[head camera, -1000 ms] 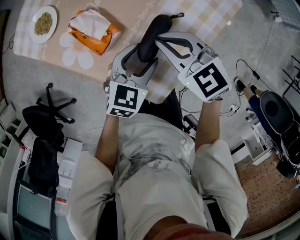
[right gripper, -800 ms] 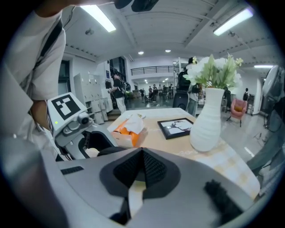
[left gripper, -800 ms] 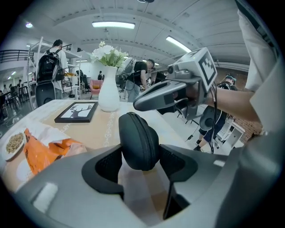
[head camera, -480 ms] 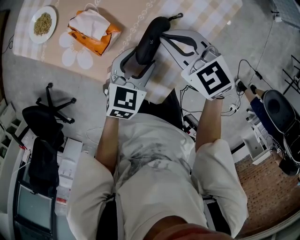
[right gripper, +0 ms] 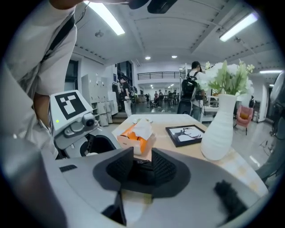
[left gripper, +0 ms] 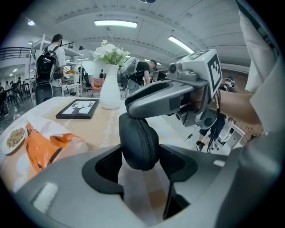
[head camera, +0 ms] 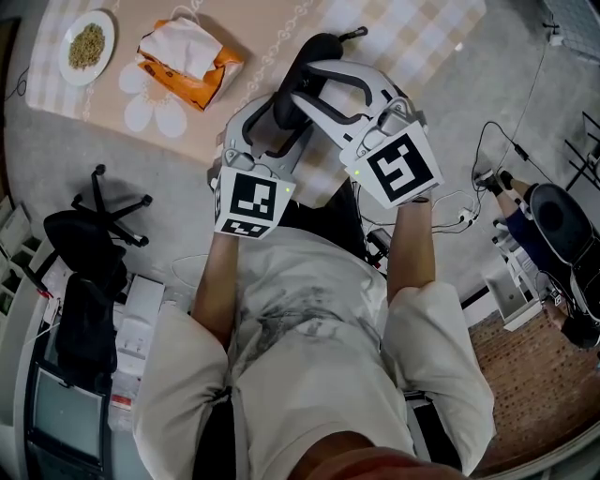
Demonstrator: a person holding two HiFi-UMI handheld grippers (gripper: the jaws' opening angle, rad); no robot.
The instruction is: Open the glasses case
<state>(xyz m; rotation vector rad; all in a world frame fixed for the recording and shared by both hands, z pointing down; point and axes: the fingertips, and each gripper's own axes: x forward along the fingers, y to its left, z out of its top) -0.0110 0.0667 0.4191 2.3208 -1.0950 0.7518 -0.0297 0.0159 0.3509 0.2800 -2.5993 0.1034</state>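
The black glasses case (head camera: 316, 47) is held slanting up over the table's near edge. My left gripper (head camera: 272, 127) is shut on its lower end, and the pads touch both sides of the case (left gripper: 140, 142). My right gripper (head camera: 305, 80) reaches in from the right. Its jaws have just been opening and now stand either side of the upper part of the case (right gripper: 142, 171). I cannot make out any pressing by them. One right gripper finger (left gripper: 151, 100) lies across the top of the case. A small zipper pull (head camera: 354, 33) sticks out at the case's far end.
The table (head camera: 262, 28) has a checked and floral cloth. An orange tissue pack (head camera: 187, 61) and a plate of grain (head camera: 86, 45) lie at its left. A white vase (right gripper: 220, 129) and a framed picture (right gripper: 186, 133) stand farther back. An office chair (head camera: 98, 225) is on the floor at left.
My right gripper has swung left toward the case, and its jaws have gone from shut to open around it. The left gripper and the case have stayed put.
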